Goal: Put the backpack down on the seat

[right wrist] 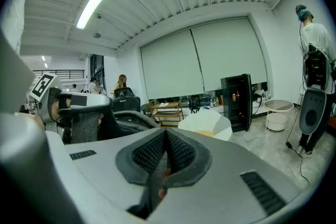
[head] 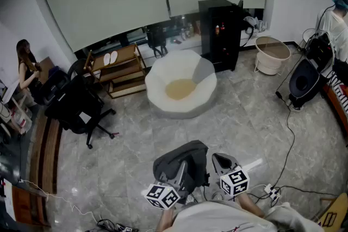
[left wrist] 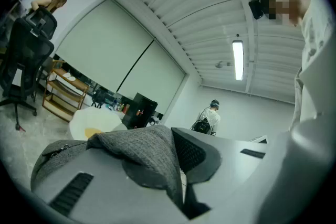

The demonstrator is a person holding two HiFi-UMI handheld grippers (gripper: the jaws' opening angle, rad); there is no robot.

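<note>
A grey fabric backpack (head: 182, 159) hangs low in the head view, close to the person's body. My left gripper (head: 181, 170) is shut on a fold of its cloth; in the left gripper view the backpack (left wrist: 139, 152) bunches between the closed jaws of the left gripper (left wrist: 172, 139). My right gripper (head: 220, 160) is just right of the bag, and in the right gripper view the right gripper (right wrist: 165, 153) is shut on a thin grey strap. The seat (head: 180, 87), a round white chair with a yellow cushion, stands on the floor well ahead. It also shows as the seat (left wrist: 93, 124) and the seat (right wrist: 207, 122).
A black office chair (head: 76, 103) and a wooden shelf (head: 117, 65) stand at the left, and a black cabinet (head: 220, 30) is behind the seat. A white basket (head: 272, 54), a black speaker (head: 303, 80) and floor cables (head: 285, 168) are at the right. People stand at both edges.
</note>
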